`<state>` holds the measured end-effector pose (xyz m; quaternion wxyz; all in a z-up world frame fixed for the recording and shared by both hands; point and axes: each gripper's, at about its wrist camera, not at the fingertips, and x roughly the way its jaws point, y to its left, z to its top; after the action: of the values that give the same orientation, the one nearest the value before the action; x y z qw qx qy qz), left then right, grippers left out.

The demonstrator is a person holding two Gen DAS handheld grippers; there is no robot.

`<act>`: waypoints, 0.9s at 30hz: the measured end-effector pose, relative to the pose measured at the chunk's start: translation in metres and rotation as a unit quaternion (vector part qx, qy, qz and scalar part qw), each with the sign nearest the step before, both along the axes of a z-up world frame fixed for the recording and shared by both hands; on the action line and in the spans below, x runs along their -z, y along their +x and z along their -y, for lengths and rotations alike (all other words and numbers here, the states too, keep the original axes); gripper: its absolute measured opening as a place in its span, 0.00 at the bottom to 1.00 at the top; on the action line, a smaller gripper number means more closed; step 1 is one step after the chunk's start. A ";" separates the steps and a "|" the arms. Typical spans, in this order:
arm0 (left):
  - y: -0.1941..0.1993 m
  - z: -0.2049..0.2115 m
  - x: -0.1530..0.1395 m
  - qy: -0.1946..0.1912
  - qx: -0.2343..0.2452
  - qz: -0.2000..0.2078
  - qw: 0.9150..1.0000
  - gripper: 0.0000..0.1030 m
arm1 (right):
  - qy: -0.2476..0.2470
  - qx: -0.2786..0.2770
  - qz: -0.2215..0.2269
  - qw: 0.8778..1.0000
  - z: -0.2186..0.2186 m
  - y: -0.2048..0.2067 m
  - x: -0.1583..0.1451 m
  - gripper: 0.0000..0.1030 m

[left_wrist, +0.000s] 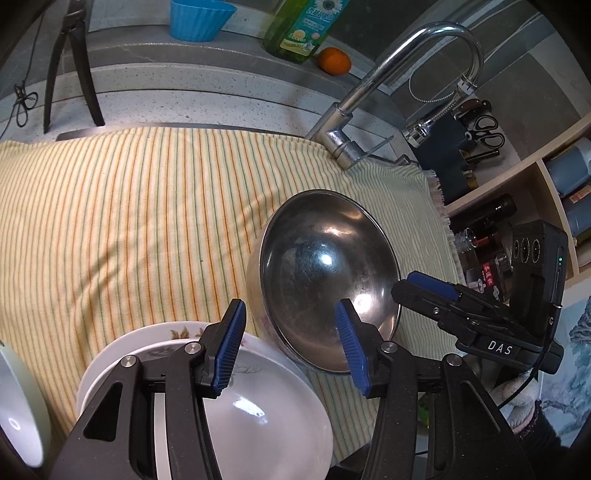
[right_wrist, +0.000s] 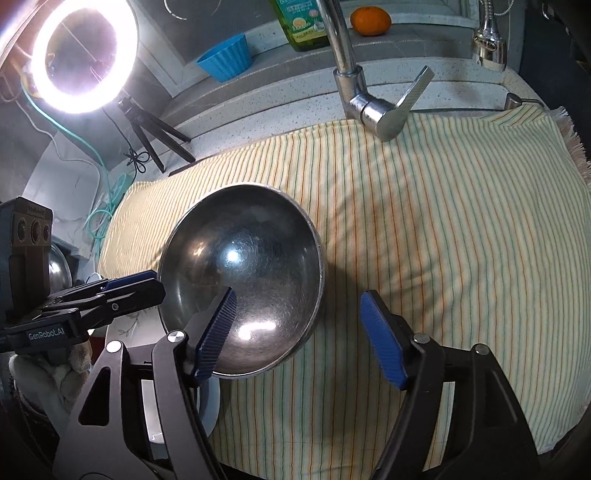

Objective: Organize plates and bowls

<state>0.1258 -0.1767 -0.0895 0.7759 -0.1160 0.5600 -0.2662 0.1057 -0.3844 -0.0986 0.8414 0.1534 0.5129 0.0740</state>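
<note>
Both of my claws stand apart with nothing pressed between their pads. Seen from the right wrist, my right claw (right_wrist: 299, 336) straddles the near rim of the steel bowl (right_wrist: 243, 266): one blue pad lies over the bowl's inside, the other well clear of it above bare cloth at lower right. Seen from the left wrist, my left claw (left_wrist: 291, 350) hangs at the bottom centre of the frame, its left pad over the white bowl (left_wrist: 258, 417) and its right pad in front of the steel bowl's lower rim; I cannot tell if that pad touches the metal.

Steel bowl and white bowl sit side by side on the striped cloth (left_wrist: 129, 221), the steel one tilted, its lower edge seeming to overlap the white bowl's rim. A flowered plate (left_wrist: 177, 330) lies under the white bowl.

Open cloth stretches wide toward the upper left in the left view and the right in the other. At the cloth's far edge stands the faucet (right_wrist: 369, 107); behind it, on the ledge, a blue cup (left_wrist: 199, 18), a green soap bottle (left_wrist: 299, 29) and an orange (left_wrist: 334, 61).
</note>
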 end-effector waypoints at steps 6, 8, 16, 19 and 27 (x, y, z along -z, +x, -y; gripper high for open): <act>-0.009 -0.012 -0.013 -0.006 -0.019 0.019 1.000 0.49 | 0.000 -0.005 0.030 1.000 -0.005 -0.009 -0.019 0.74; -0.014 -0.018 -0.019 -0.005 -0.026 0.029 0.999 0.55 | -0.002 -0.007 0.045 0.999 -0.009 -0.012 -0.026 0.77; -0.040 -0.052 -0.041 0.007 -0.057 0.072 0.996 0.56 | -0.025 -0.051 0.092 0.994 -0.046 -0.025 -0.051 0.84; -0.053 -0.070 -0.045 0.010 -0.078 0.080 0.994 0.57 | -0.024 -0.072 0.102 0.992 -0.063 -0.027 -0.056 0.84; -0.087 -0.140 -0.043 0.027 -0.161 0.078 0.983 0.57 | 0.029 -0.116 0.104 0.987 -0.104 -0.026 -0.058 0.90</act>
<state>0.0389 -0.0367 -0.0467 0.8528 -0.1624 0.4789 -0.1305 0.0795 -0.2807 -0.0410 0.8710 0.1089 0.4345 0.2019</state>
